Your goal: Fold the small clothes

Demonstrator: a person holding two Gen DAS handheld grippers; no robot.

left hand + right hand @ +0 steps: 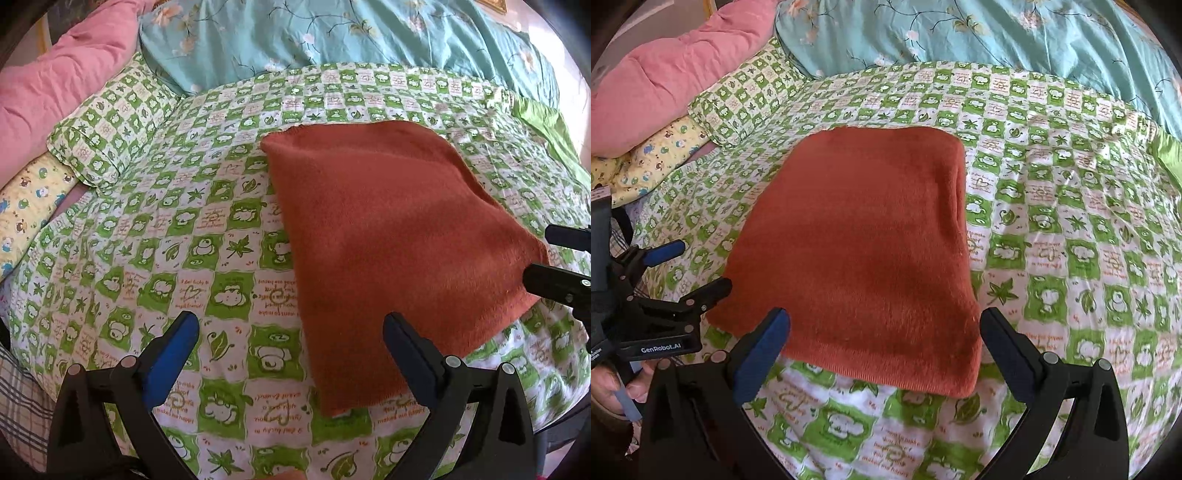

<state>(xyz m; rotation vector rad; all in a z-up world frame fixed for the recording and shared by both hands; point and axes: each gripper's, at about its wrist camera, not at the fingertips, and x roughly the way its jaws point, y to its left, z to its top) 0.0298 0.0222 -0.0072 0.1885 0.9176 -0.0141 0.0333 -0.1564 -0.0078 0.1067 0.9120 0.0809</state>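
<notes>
A rust-orange fleece cloth (391, 229) lies folded flat in a rough rectangle on the green-and-white checked bedsheet (147, 236). It also shows in the right wrist view (857, 251). My left gripper (291, 332) is open and empty, just above the sheet at the cloth's near left corner. My right gripper (884, 325) is open and empty, hovering over the cloth's near edge. The right gripper shows at the right edge of the left wrist view (554, 254). The left gripper shows at the left of the right wrist view (698, 266).
A checked pillow (110, 122), a pink quilt (66, 77) and a yellow patterned cloth (29, 206) lie at the left. A teal floral duvet (332, 33) runs along the far side. The bed's edge with a green border (1167, 155) is at the right.
</notes>
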